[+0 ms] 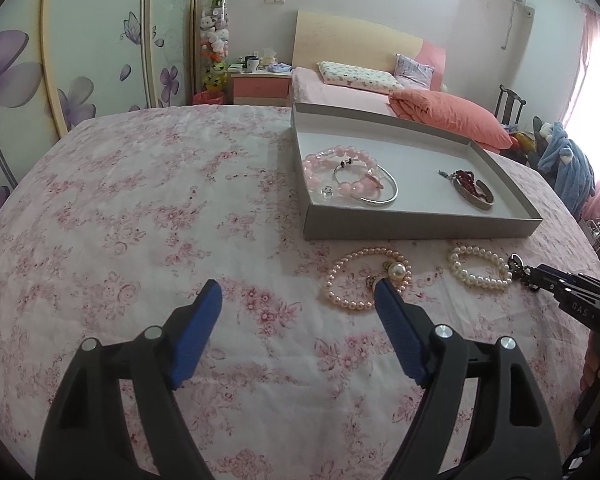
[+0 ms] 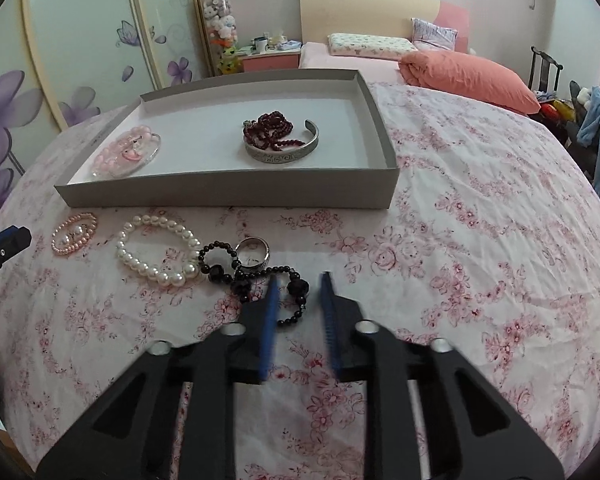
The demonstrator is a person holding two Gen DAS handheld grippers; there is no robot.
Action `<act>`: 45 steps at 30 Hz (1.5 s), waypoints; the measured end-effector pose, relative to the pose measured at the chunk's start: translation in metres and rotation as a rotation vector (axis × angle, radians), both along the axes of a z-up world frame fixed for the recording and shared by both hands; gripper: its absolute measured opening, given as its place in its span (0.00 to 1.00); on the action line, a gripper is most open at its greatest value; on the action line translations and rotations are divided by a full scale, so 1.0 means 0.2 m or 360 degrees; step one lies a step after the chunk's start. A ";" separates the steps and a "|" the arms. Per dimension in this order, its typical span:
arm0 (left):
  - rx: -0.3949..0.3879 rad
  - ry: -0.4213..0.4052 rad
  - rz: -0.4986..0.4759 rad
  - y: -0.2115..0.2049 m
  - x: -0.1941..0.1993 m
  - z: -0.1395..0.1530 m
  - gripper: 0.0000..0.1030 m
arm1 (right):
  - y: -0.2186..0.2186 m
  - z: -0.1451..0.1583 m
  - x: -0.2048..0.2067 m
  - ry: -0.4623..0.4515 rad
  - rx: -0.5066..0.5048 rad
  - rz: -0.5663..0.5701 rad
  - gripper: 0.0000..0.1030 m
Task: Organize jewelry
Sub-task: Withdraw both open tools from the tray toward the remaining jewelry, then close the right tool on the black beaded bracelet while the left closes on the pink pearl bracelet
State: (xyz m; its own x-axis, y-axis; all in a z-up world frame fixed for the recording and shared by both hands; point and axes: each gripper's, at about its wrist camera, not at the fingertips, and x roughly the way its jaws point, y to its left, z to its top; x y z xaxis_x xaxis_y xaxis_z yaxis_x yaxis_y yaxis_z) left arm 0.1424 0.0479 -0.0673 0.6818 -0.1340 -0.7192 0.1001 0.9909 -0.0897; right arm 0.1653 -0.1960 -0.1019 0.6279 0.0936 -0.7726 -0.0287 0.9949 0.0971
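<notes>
A grey shallow box (image 1: 420, 224) (image 2: 228, 192) lies on the floral bedspread. It holds a pink bead bracelet (image 1: 332, 172) (image 2: 124, 152), a thin silver bangle (image 1: 392, 190), dark red beads (image 2: 272, 132) and a wide silver cuff (image 2: 284, 156) (image 1: 474, 200). In front of the box lie a pink pearl bracelet (image 1: 364, 276) (image 2: 74, 234), a white pearl bracelet (image 1: 480, 268) (image 2: 160, 252), a black bead bracelet (image 2: 260, 280) and a silver ring (image 2: 252, 256). My left gripper (image 1: 298, 286) is open, its right fingertip (image 1: 382, 286) at the pink pearl bracelet. My right gripper (image 2: 300, 276) is narrowly open and empty, over the black beads.
The bedspread (image 1: 140, 200) runs wide to the left of the box. Behind are a second bed with an orange pillow (image 1: 452, 116), a nightstand (image 1: 260, 84) and flowered wardrobe doors (image 1: 80, 60). Clothes hang on a chair (image 1: 564, 160) at the right.
</notes>
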 end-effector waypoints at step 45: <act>0.0240 0.0126 -0.0158 -0.21 0.04 -0.10 0.14 | 0.00 0.00 -0.01 0.0003 -0.0020 -0.0004 0.12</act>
